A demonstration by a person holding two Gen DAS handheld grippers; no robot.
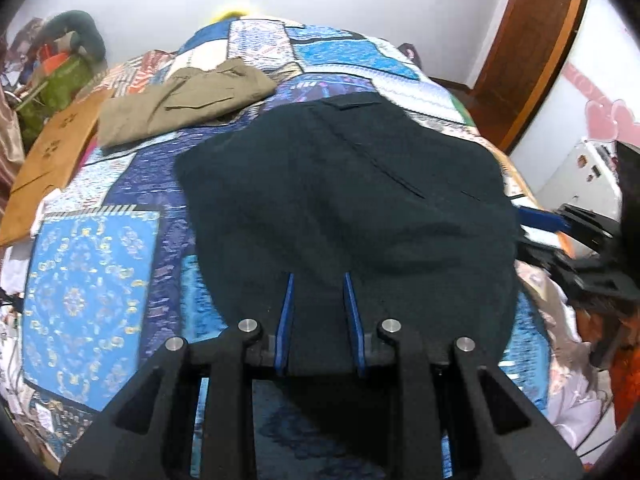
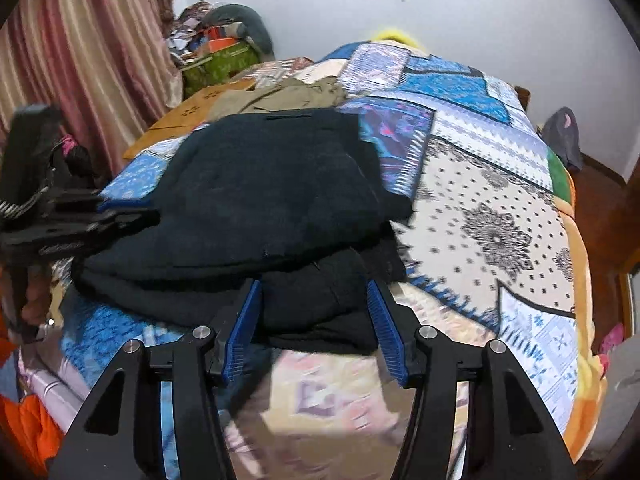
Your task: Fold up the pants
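Black pants [image 1: 344,192] lie folded over on the patchwork bedspread [image 1: 92,280]; they also show in the right wrist view [image 2: 260,200] as stacked layers. My left gripper [image 1: 319,280] has its blue-padded fingers narrowly apart with a fold of the black cloth between them. My right gripper [image 2: 314,288] is open, its fingers on either side of the near edge of the pants, not closed on them. The right gripper also shows at the right edge of the left wrist view [image 1: 560,220], and the left gripper at the left of the right wrist view [image 2: 80,216].
Folded khaki pants [image 1: 188,100] lie farther back on the bed beside a brown cardboard sheet [image 1: 52,160]. A green bag and clutter [image 2: 220,64] sit at the far corner by a curtain [image 2: 80,60]. A wooden door [image 1: 532,40] stands at right.
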